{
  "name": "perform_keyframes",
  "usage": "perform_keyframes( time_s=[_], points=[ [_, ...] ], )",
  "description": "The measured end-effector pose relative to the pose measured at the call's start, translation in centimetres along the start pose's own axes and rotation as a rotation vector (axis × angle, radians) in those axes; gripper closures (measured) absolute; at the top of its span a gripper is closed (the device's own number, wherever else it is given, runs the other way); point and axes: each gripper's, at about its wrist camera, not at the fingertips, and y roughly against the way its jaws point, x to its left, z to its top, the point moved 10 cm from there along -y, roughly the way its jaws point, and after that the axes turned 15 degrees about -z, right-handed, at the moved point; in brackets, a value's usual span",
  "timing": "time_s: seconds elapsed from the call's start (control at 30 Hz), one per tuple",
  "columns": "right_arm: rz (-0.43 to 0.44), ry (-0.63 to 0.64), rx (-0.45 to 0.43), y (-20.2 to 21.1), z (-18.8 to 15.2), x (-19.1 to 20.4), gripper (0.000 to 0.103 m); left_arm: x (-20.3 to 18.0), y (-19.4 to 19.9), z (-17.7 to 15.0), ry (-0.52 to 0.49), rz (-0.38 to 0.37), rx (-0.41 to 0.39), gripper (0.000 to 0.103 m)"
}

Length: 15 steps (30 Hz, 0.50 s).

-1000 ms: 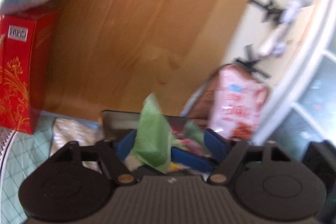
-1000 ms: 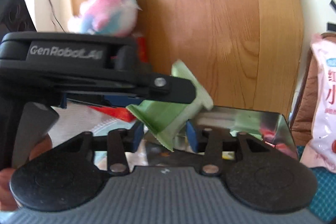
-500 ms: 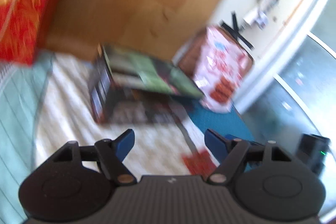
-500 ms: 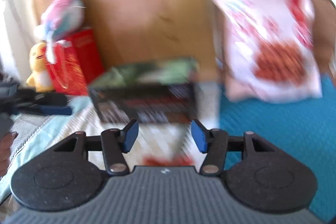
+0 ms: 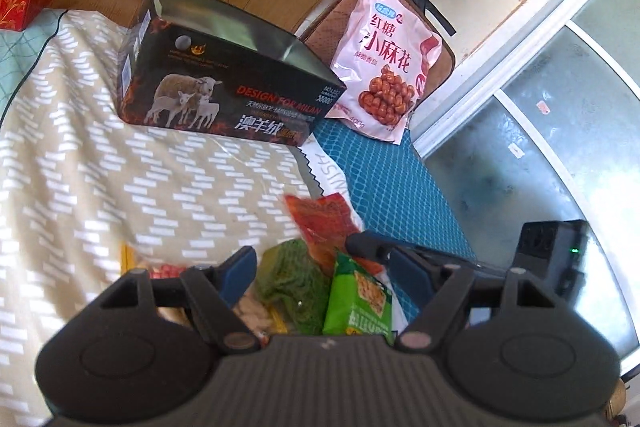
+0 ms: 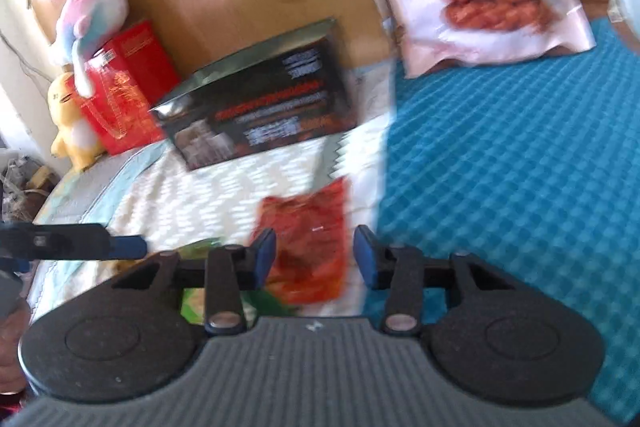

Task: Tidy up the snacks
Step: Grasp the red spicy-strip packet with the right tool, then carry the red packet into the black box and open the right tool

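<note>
Both grippers have dropped from the box (image 5: 224, 75) to the snack pile. Left gripper (image 5: 324, 267) open over green packets (image 5: 356, 299); right gripper (image 6: 315, 253) closing, red packet (image 6: 308, 239) between its jaws, ungripped. Centre the pads first.

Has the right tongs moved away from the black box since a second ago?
Yes. The right tongs has backed away from the open black box, which now sits farther up the view, and hangs over the red packet, jaws closing.
</note>
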Motion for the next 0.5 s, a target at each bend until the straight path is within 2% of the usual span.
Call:
perform_keyframes(
  time_s=[0.07, 0.17, 0.2, 0.27, 0.33, 0.5],
  points=[
    [0.102, 0.003, 0.034, 0.3, -0.4, 1.8, 0.064, 0.5, 0.0, 0.4, 0.015, 0.006, -0.006, 0.027],
    [0.223, 0.009, 0.053, 0.9, -0.8, 4.0, 0.064, 1.3, 0.2, 0.8, 0.05, 0.009, -0.018, 0.027],
    [0.228, 0.014, 0.046, 1.0, -0.7, 4.2, 0.063, 1.6, 0.2, 0.9, 0.061, 0.013, -0.02, 0.027],
    [0.182, 0.03, 0.014, 0.9, -0.2, 3.8, 0.062, 2.0, 0.2, 1.1, 0.076, 0.017, -0.019, 0.027],
    [0.169, -0.007, 0.027, 0.5, 0.2, 2.7, 0.062, 2.2, 0.1, 1.2, 0.083, 0.01, -0.011, 0.027],
    [0.25, -0.151, 0.123, -0.5, -0.4, 1.0, 0.062, 3.4, -0.4, 1.2, 0.119, 0.009, -0.004, 0.027]
  ],
)
